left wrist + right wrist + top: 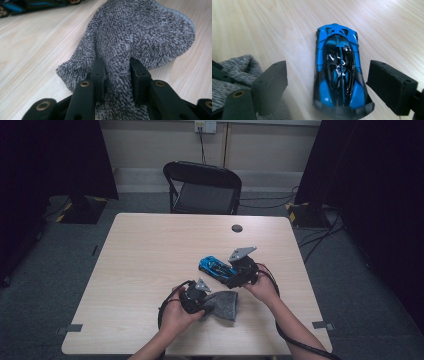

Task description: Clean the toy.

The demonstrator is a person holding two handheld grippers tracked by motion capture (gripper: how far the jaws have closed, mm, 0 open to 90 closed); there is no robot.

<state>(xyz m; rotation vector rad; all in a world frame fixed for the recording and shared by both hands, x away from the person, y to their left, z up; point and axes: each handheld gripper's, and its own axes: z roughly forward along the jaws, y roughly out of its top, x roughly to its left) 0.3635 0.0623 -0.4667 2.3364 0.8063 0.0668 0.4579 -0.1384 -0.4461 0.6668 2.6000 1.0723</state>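
A grey terry cloth (226,304) lies on the table's front middle, and my left gripper (200,301) is shut on its near end. In the left gripper view the two black jaws pinch a fold of the cloth (140,32), with the left gripper (117,71) low over the wood. A blue and black toy car (215,266) rests on the table just beyond the cloth. My right gripper (232,279) stands open behind the car. In the right gripper view the car (339,72) lies between the right gripper's (329,75) wide pads, touching neither one.
The light wooden table (150,250) has a small dark round disc (237,228) near its far edge. A black folding chair (202,187) stands behind the table. Dark curtains and floor cables (320,235) flank both sides.
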